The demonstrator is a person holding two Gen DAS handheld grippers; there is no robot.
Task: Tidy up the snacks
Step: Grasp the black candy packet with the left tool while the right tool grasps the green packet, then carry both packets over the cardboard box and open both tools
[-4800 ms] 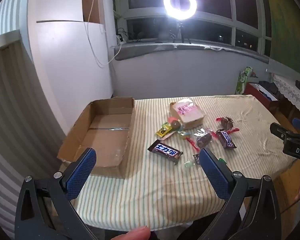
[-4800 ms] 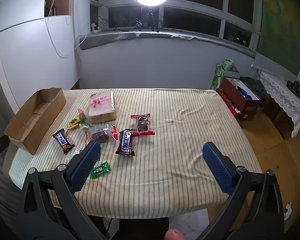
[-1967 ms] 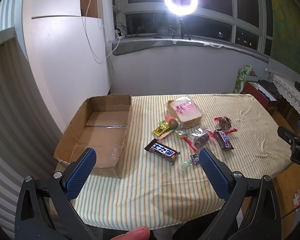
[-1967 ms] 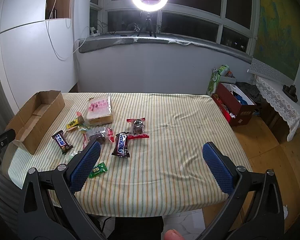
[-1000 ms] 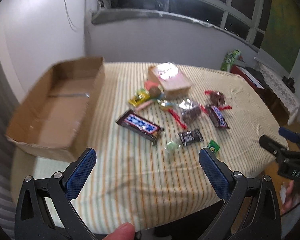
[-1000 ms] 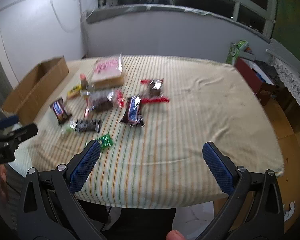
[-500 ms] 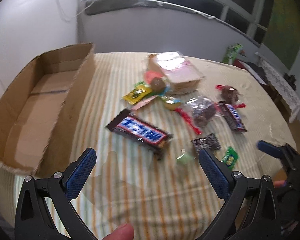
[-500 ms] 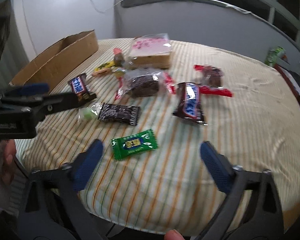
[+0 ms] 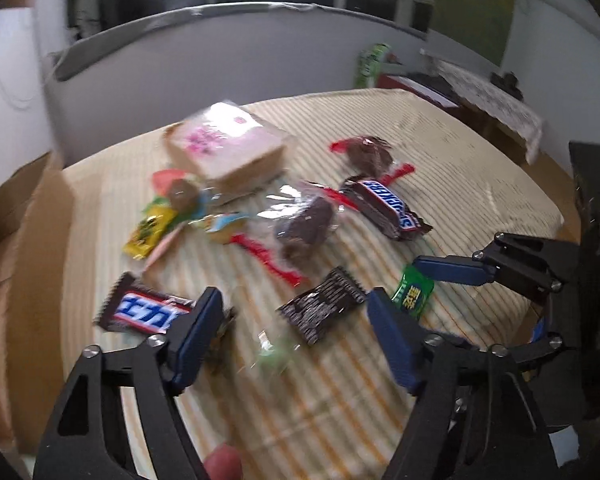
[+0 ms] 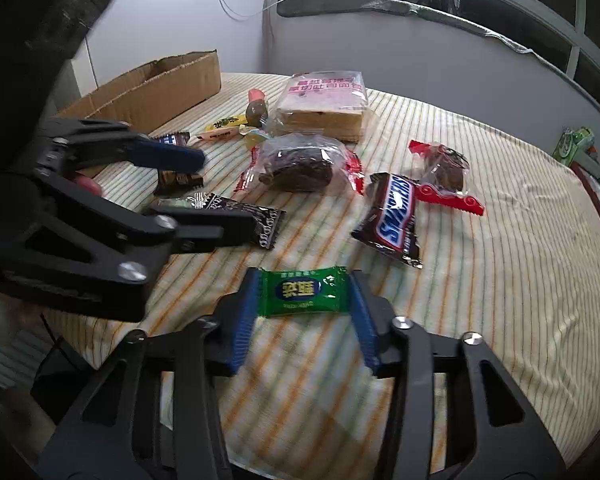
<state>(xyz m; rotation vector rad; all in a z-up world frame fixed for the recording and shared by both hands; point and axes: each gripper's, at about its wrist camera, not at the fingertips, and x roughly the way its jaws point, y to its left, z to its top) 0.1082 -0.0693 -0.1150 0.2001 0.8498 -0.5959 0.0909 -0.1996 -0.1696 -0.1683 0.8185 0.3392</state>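
Note:
Snacks lie scattered on a striped tablecloth [image 10: 500, 280]. My right gripper [image 10: 304, 300] has its jaws on both ends of a small green candy packet [image 10: 304, 290], also seen in the left wrist view [image 9: 414, 294]. My left gripper [image 9: 294, 320] is open, low over a pale green candy [image 9: 276, 354] and a black packet [image 9: 324, 306], with a Snickers bar [image 9: 146, 314] by its left finger. A second Snickers [image 10: 394, 216], a brownie pack [image 10: 300, 164] and a pink bread pack [image 10: 324, 100] lie beyond. The cardboard box [image 10: 148, 88] stands at the left.
A red-wrapped cake [image 10: 444, 168], a yellow packet [image 9: 148, 230] and small sweets [image 9: 180, 190] lie among the snacks. The table's near edge is just below both grippers. A wall and windowsill [image 10: 380, 8] stand behind the table.
Both grippers have dropped low over the table and narrowed. The right jaws have closed in around the green candy packet; the left has moved in over the pale green candy.

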